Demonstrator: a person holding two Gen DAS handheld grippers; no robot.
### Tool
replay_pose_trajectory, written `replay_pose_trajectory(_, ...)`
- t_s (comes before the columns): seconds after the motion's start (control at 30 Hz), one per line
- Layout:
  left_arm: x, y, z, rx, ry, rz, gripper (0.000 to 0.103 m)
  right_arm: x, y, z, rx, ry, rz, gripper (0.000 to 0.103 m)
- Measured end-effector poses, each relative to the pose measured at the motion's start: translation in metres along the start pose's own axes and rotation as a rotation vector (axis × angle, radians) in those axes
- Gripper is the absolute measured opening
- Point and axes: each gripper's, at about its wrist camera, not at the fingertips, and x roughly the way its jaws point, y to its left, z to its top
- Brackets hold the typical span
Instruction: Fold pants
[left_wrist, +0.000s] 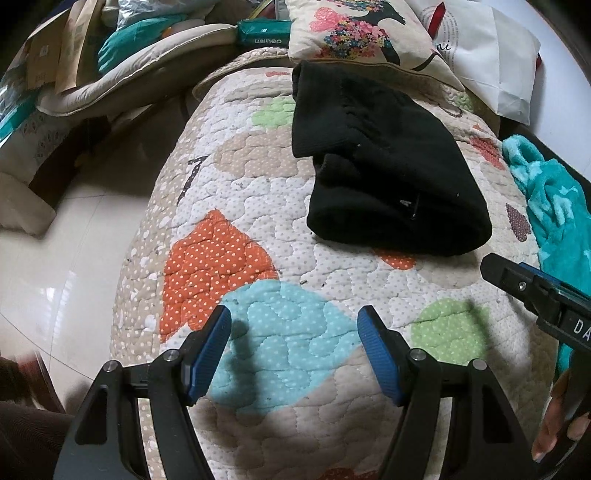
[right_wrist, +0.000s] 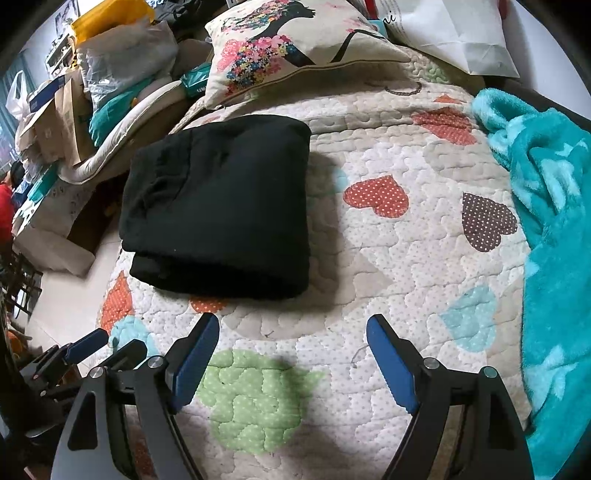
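Note:
The black pants lie folded into a compact bundle on the quilted bed cover; they also show in the right wrist view, left of centre. My left gripper is open and empty, above the quilt short of the pants. My right gripper is open and empty, just in front of the bundle's near edge. The right gripper also shows at the right edge of the left wrist view, and the left gripper at the lower left of the right wrist view.
A flowered pillow and a white paper bag lie at the head of the bed. A teal fleece blanket covers the right side. Bags and boxes pile up beyond the bed's left edge, over tiled floor.

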Motion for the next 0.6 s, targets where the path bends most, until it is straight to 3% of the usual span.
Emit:
replay_pose_trajectory(0.17, -0.010, 0.018, 0.033, -0.093, -0.020, -0.113, 0.070, -0.011, -0.010, 0.014, 0.064, -0.040, 0.047, 0.086)
replay_pose_trajectory(0.3, -0.008, 0.035, 0.075, -0.192, -0.041, -0.249, 0.073, -0.015, -0.021, 0.053, 0.137, -0.073, 0.118, 0.091)
replay_pose_trajectory(0.4, 0.007, 0.039, 0.100, -0.222, -0.037, -0.325, 0.074, 0.002, -0.020, 0.084, 0.109, -0.100, 0.136, 0.094)
replay_pose_trajectory(0.53, 0.046, 0.039, 0.117, -0.265, 0.038, -0.434, 0.076, 0.051, -0.023, 0.113, 0.106, -0.033, 0.148, 0.094)
replay_pose_trajectory(0.6, 0.068, 0.032, 0.116, -0.276, 0.099, -0.477, 0.076, 0.074, -0.030, 0.122, 0.137, 0.017, 0.201, 0.094)
